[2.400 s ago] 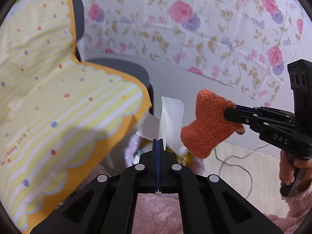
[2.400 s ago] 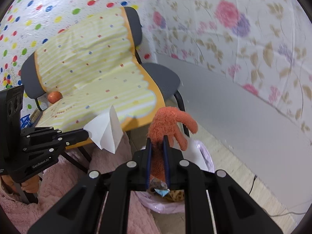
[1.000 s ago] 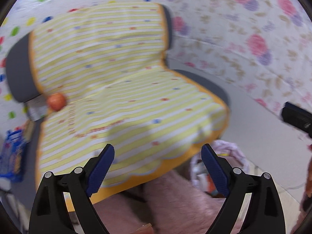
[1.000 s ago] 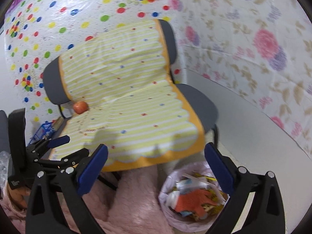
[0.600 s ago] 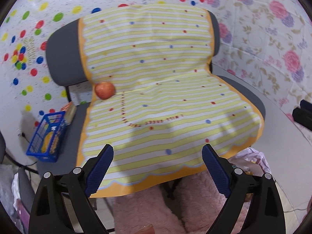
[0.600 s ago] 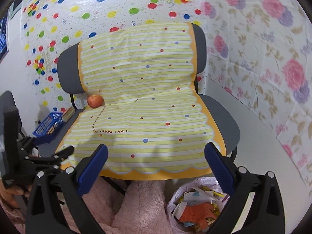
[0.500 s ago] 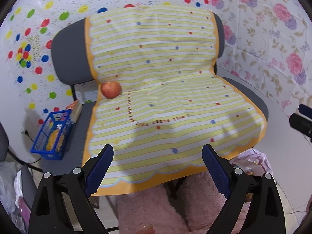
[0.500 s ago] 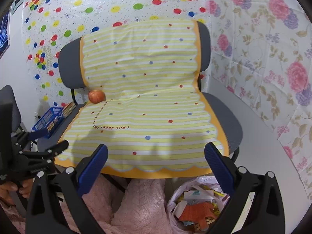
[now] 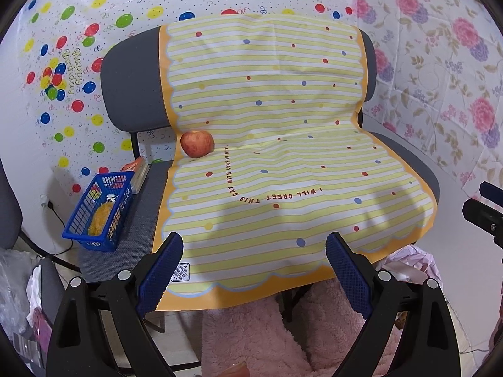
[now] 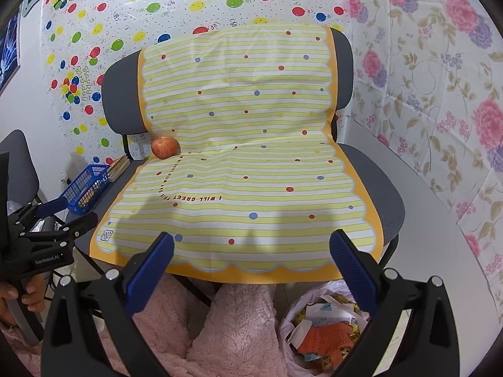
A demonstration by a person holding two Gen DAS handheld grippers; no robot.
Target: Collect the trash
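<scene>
Draping over a grey chair [image 10: 374, 185], yellow striped cloth [image 10: 251, 169] lying bare except for an apple [image 10: 164, 147] at 10 o'clock. Sitting at 5 o'clock under the seat edge, trash bag [image 10: 327, 330]. Hovering level before the seat, left gripper [image 9: 253, 279] and right gripper [image 10: 251, 278], both gaping wide, gripping nothing.

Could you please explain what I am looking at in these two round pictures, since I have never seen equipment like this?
There is no robot here. A person holds a hand tool with two fingers in each hand, and a wide-angle camera on each tool looks forward along those fingers. One picture comes from the left gripper, the other from the right gripper. Both are open and hold nothing. Ahead is a grey chair draped with a yellow striped cloth; an apple rests on the cloth near the backrest. A blue basket sits beside the cloth on the seat. On the floor, a trash bag holds paper scraps and an orange knitted item.
</scene>
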